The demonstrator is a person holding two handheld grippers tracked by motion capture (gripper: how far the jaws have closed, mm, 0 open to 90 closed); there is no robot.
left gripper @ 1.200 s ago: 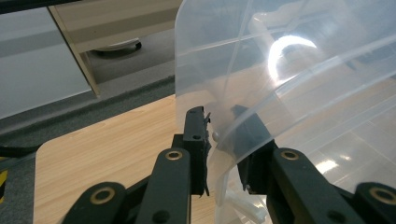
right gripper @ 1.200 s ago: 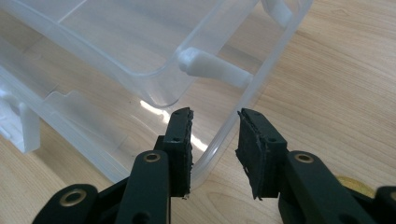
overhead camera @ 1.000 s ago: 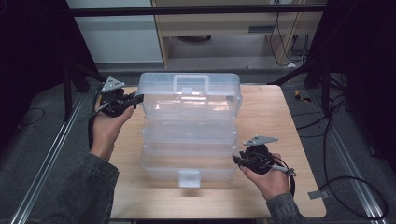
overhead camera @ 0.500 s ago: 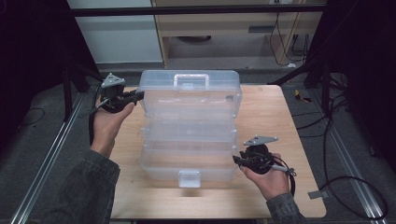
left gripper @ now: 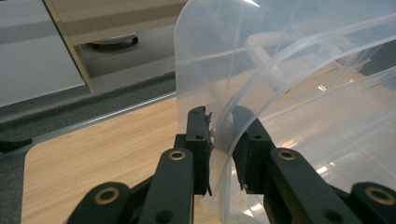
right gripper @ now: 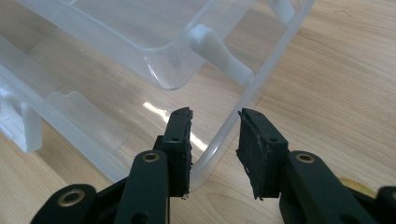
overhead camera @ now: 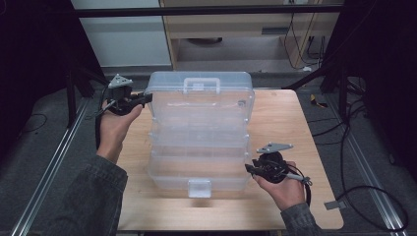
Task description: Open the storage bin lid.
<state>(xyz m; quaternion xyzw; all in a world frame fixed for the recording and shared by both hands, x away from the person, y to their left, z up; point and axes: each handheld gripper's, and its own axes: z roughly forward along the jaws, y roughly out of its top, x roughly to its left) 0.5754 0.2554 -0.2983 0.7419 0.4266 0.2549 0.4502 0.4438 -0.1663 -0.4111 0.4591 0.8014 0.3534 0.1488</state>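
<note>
Clear plastic box (overhead camera: 199,132) edges blurring together, left tool (left gripper: 222,140) clamping its lid rim, right tool (right gripper: 215,149) straddling its wall, grip unclear

Clear plastic organiser box (overhead camera: 199,132), tiers fanned open on wooden table (overhead camera: 290,123); left gripper (overhead camera: 146,99) at its lid corner, right gripper (overhead camera: 249,169) at its base edge.

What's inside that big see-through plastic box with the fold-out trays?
The clear plastic tiered storage box looks empty: through its trays the light wooden table shows, and no contents stand out. Overlapping tray walls and glare blur the lowest compartment, so small items there cannot be ruled out.
</note>
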